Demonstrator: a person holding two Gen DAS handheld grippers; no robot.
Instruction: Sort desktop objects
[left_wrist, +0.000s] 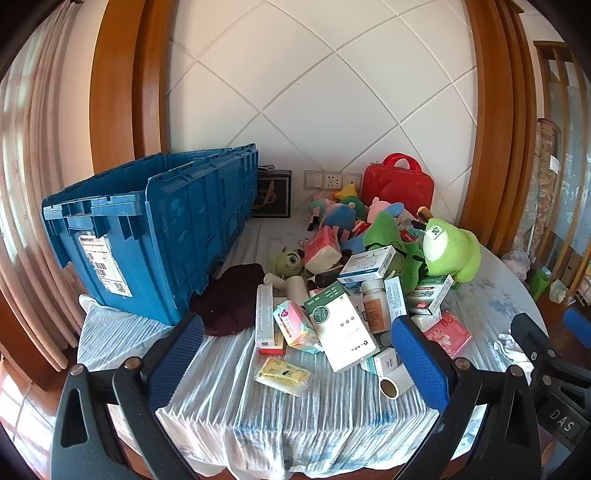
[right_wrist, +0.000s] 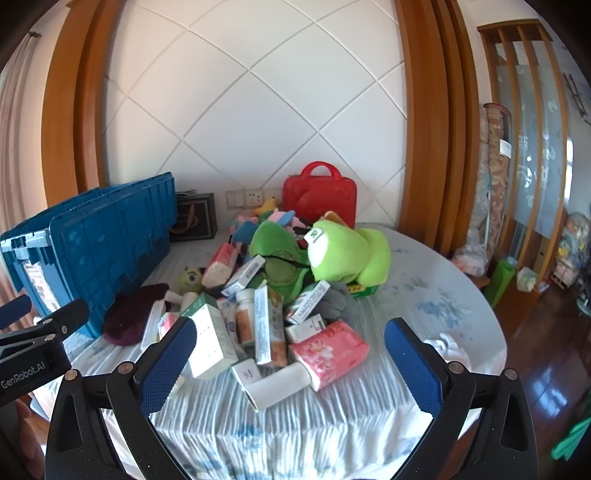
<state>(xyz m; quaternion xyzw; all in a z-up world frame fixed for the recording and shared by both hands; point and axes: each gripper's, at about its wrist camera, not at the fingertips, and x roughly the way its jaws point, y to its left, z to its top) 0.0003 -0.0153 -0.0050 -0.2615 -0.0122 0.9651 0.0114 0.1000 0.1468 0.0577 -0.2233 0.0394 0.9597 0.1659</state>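
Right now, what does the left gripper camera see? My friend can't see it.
The open left gripper hovers over a messy pile of medicine boxes and plush toys on a cloth-covered table. A blue crate stands left.

a lived-in home, likely a dining room — a round table (right_wrist: 461, 321) under a cloth, pink curtains (left_wrist: 26, 177) at left, wooden door frames (right_wrist: 432, 122), polished wood floor (right_wrist: 546, 376) — plush toys (right_wrist: 347, 251) and medicine boxes (left_wrist: 341, 325) heaped near a red case (left_wrist: 397, 186).

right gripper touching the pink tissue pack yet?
Apart. The right wrist view shows the right gripper open, and bare tablecloth separates the pink tissue pack from the blue fingers.
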